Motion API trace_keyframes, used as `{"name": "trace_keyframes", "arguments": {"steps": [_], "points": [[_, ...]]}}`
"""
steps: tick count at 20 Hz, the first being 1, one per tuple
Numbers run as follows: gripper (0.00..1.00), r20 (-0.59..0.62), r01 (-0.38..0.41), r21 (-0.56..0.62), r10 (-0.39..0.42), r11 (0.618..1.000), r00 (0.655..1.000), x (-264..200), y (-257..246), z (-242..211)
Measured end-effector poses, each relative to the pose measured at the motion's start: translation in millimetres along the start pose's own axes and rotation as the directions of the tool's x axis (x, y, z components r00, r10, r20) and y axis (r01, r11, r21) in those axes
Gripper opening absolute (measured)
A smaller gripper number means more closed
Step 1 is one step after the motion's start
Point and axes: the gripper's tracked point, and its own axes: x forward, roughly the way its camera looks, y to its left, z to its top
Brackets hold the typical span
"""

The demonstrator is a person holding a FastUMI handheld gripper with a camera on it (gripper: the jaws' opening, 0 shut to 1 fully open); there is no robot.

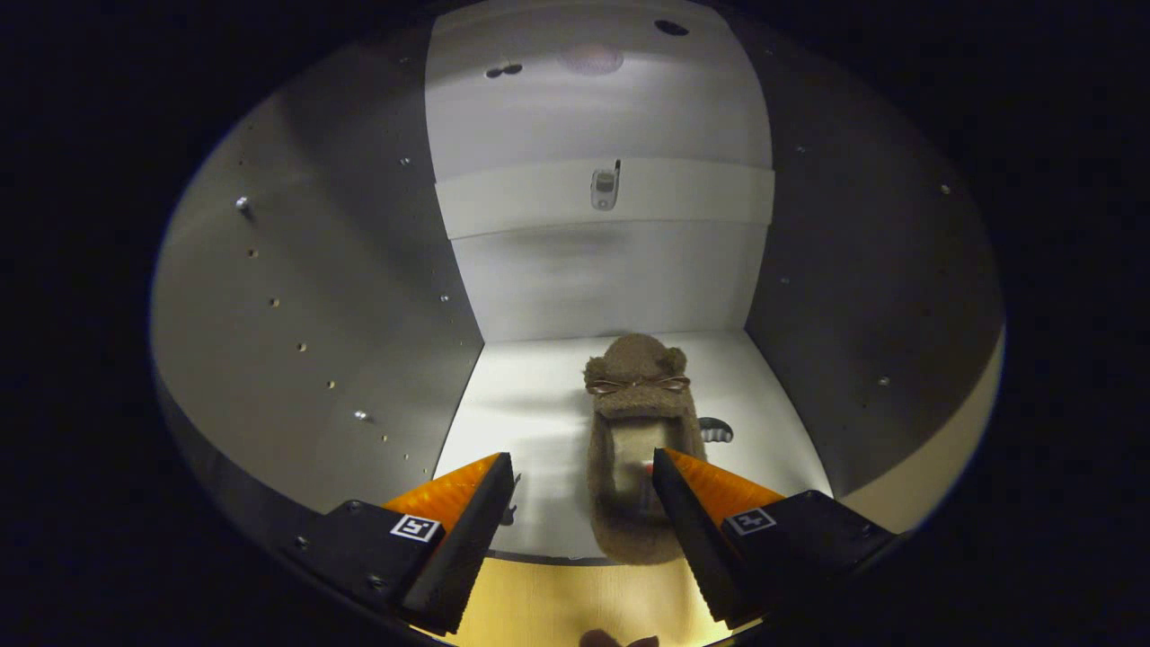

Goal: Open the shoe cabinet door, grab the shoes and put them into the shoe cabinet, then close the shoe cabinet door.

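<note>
Gripper (584, 476) points level into the open shoe cabinet (314, 296) with its fingers spread wide and holding nothing, while a fuzzy brown slipper (640, 422) with a small bow lies on the cabinet's floor between the fingertips, toe toward the back wall.

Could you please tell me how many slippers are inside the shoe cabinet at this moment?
1. A brown fuzzy slipper lies on the cabinet floor, toe toward the back wall, heel between the open gripper fingers, untouched. A second could be hidden outside the view.
</note>
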Motion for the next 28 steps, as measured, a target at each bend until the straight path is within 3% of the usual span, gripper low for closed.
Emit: {"name": "trace_keyframes", "arguments": {"steps": [8, 13, 21, 28], "points": [[0.98, 0.252, -0.025, -0.016, 0.029, 1.000, 0.967, -137.5, 12.7, 6.2], [0.98, 0.380, 0.026, -0.077, 0.006, 0.997, 0.925, -221.6, -1.2, -20.6], [0.97, 0.435, -0.059, -0.067, 0.083, 0.996, 0.896, -334.4, -31.4, -88.9], [0.98, 0.495, -0.053, -0.100, 0.096, 0.994, 0.863, -405.7, -85.8, -114.5]]}}
